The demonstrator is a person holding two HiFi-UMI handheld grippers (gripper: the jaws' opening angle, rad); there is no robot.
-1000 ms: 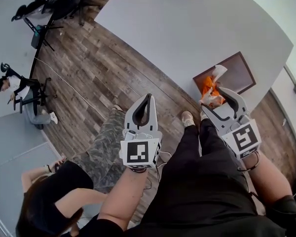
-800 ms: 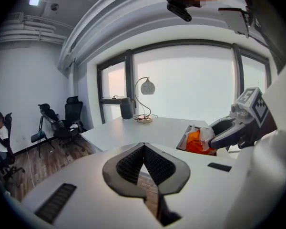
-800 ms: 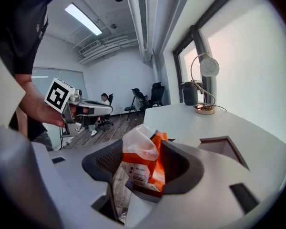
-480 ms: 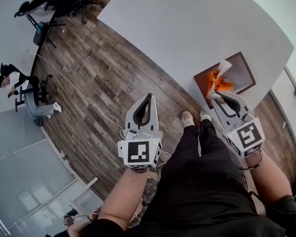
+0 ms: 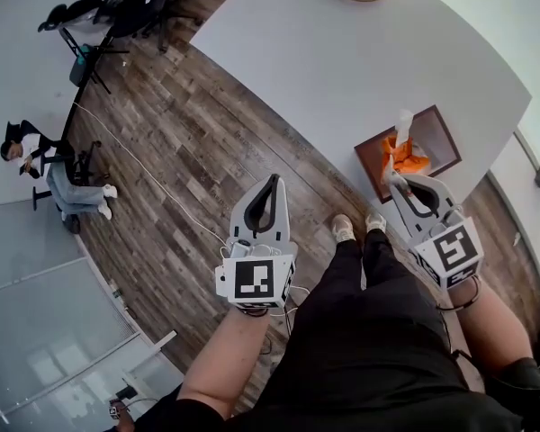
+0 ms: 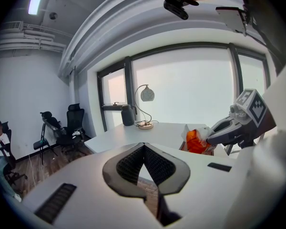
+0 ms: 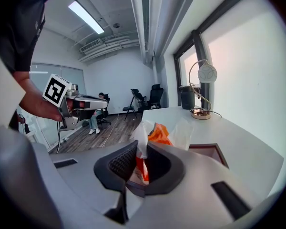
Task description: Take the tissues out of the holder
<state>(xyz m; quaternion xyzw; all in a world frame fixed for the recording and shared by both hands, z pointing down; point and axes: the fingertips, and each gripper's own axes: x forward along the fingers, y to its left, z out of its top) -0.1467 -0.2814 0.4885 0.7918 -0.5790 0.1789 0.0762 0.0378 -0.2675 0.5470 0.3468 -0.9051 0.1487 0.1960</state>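
Head view: orange and white tissues (image 5: 403,148) standing out of brown holder (image 5: 439,126) at table (image 5: 342,61) edge; right gripper (image 5: 397,181) at them
Left gripper view: left gripper (image 6: 144,148) jaws pressed together, empty; well apart from holder
Right gripper view: jaws closing on tissues, paper caught between pads
Handling: probably light, soft, easily torn; best pinched at raised tuft

The left gripper (image 5: 272,178) is held out in front of the body on a bare left forearm (image 5: 223,360). Its jaws are pressed together tip to tip and are empty. The right gripper (image 5: 394,182) reaches further forward on the right forearm (image 5: 497,329), with its marker cube at the wrist end. Its jaws are closing, with a tissue (image 7: 142,130) pinched between the pads and rising above the jaw tips.
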